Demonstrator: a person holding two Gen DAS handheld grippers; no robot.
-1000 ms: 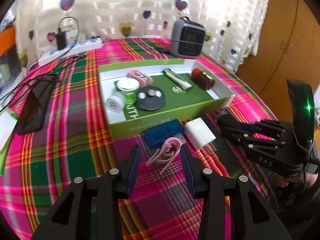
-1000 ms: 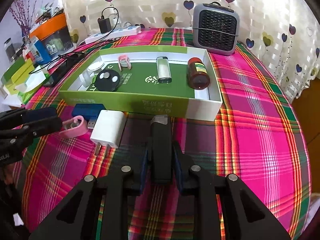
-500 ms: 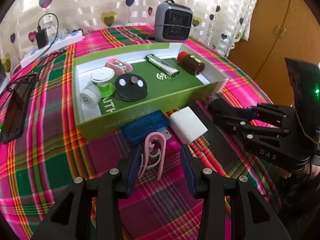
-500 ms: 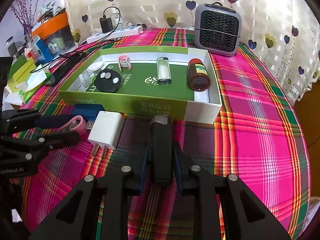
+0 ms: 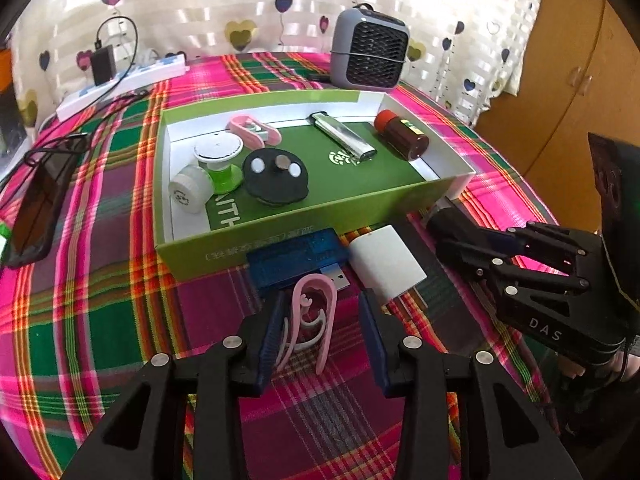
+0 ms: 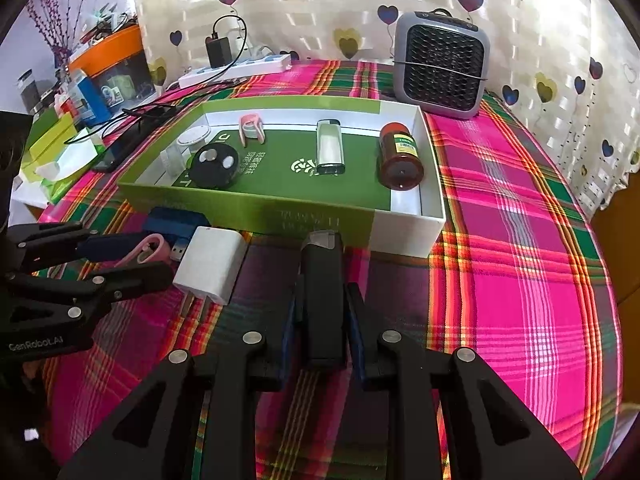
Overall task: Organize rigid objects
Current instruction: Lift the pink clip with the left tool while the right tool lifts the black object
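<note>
Heart-printed curtains close off the far side of the room, a wooden cupboard stands to the right, and your worktop (image 5: 100,304) wears a loud pink-and-green plaid cloth, with a grey fan heater (image 5: 370,56) and a white power strip (image 5: 120,80) along its far edge.

Over the last second your left gripper (image 5: 322,334) has come forward so the pink clip (image 5: 310,312) now lies between its fingers, close against the left one. The fingers stand spread, not yet pinching, where a second ago the clip lay ahead of their tips. That likely makes the clip your next pick.

Your right gripper (image 6: 322,326) has not shifted: it stays clenched on the black bar-shaped device (image 6: 322,292), held near the front wall of the green box (image 6: 248,208).

The box already holds another pink clip (image 5: 254,130), a silver lighter (image 5: 344,136), a brown bottle (image 5: 402,136), a round black disc (image 5: 276,176) and two white spools at its left end. Outside, near its front wall, the blue USB device (image 5: 294,258) and the white charger (image 5: 386,266) wait just beyond the clip. A dark phone (image 5: 38,208) lies at the left.
</note>
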